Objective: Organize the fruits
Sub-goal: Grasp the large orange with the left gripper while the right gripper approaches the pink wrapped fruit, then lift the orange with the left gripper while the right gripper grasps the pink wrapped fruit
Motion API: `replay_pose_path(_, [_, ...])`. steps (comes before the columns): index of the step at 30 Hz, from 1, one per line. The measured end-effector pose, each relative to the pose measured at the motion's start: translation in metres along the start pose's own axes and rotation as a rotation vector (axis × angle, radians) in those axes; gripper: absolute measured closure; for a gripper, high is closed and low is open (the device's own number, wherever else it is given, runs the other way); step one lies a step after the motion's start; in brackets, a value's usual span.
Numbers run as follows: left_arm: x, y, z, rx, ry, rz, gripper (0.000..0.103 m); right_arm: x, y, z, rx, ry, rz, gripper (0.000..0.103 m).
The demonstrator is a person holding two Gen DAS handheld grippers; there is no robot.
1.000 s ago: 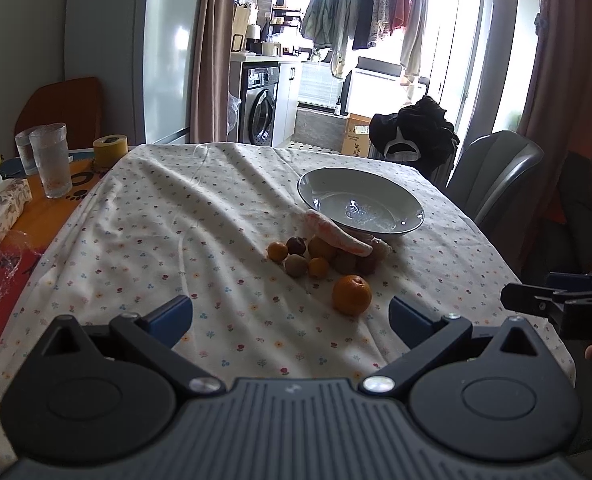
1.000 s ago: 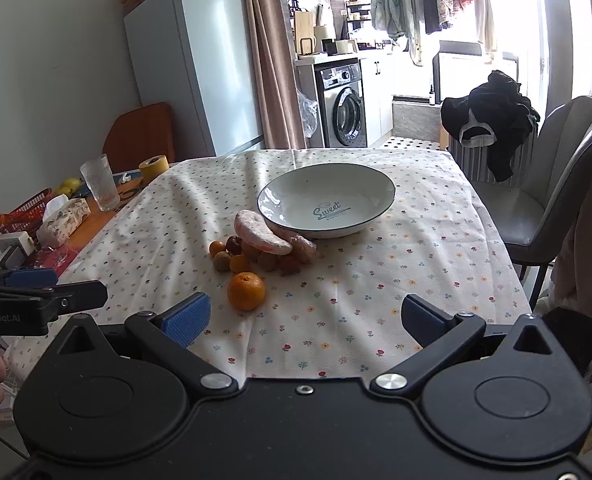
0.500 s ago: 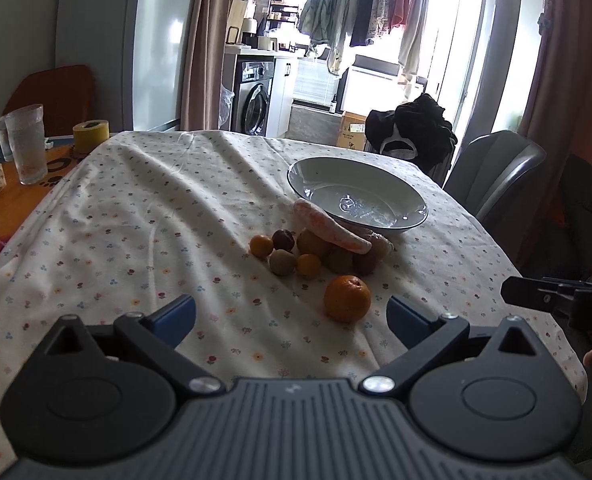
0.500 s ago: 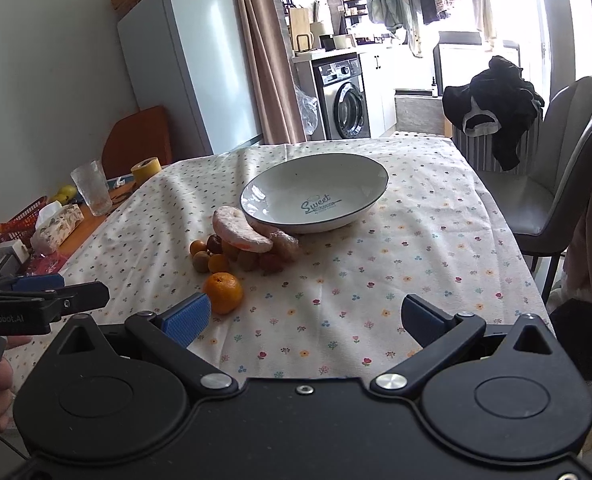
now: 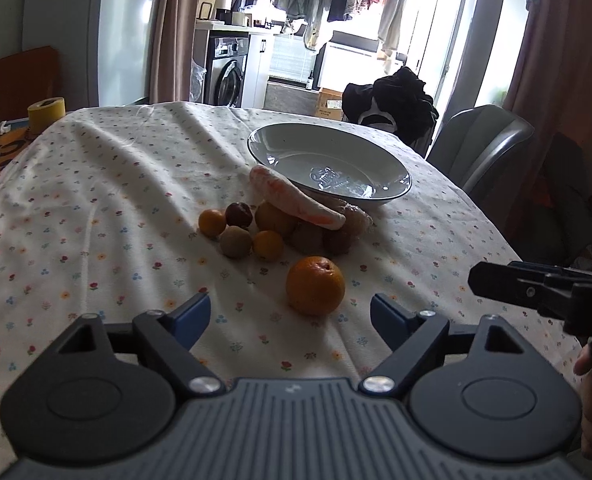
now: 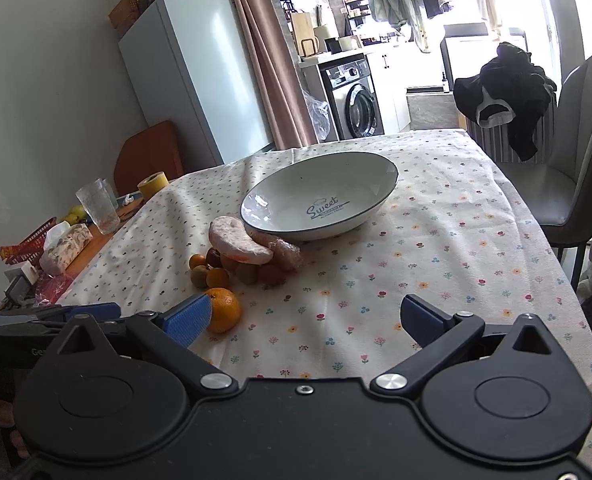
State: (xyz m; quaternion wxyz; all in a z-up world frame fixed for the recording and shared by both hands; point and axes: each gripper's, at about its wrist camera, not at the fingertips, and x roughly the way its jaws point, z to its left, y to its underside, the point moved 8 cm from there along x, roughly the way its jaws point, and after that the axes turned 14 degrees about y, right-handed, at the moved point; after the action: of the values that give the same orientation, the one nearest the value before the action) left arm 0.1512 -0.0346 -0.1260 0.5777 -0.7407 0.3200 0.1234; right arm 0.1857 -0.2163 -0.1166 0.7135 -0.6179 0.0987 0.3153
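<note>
Two low near-edge wrist views, both facing the bowl (image 5: 399, 184) and fruit pile (image 6: 240, 268).

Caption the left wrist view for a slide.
Left tongs closing, nothing gripped, near an orange before an empty bowl.

front: bare tablecloth (image 5: 96, 184) | blocking: orange (image 5: 315, 285), maybe bowl (image 5: 391, 196)

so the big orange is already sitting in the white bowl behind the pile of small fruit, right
No. The big orange lies on the tablecloth, in front of the pile of small fruit. The white bowl holds nothing, as the right wrist view shows.
</note>
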Motion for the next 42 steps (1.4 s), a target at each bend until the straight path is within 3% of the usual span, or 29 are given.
replay_pose_path(6, [0.019,0.003,0.001,0.012,0.014,0.025,0.034,0.015,0.006,0.004,-0.023,-0.016,0.019,0.009])
replay_pose_path(20, [0.048,-0.003,0.005,0.001,0.038,0.028,0.049,0.042,0.01,0.006,-0.008,-0.059,0.065,0.013])
replay_pose_path(24, [0.054,-0.005,0.004,0.0,0.064,0.032,0.063,0.05,0.008,0.008,0.017,-0.1,0.082,0.02])
replay_pose_path(26, [0.053,-0.006,0.006,-0.012,0.063,0.029,0.064,0.054,0.006,0.011,0.027,-0.12,0.092,0.027])
replay_pose_path(31, [0.043,-0.013,0.018,-0.052,0.049,-0.011,0.064,0.059,-0.002,0.022,0.014,-0.143,0.081,0.03])
replay_pose_path(38, [0.029,-0.02,0.034,-0.079,0.015,-0.044,0.064,0.066,-0.013,0.045,-0.039,-0.178,0.062,0.043])
replay_pose_path(42, [0.02,-0.025,0.042,-0.109,0.003,-0.066,0.064,0.069,-0.021,0.058,-0.061,-0.186,0.048,0.044])
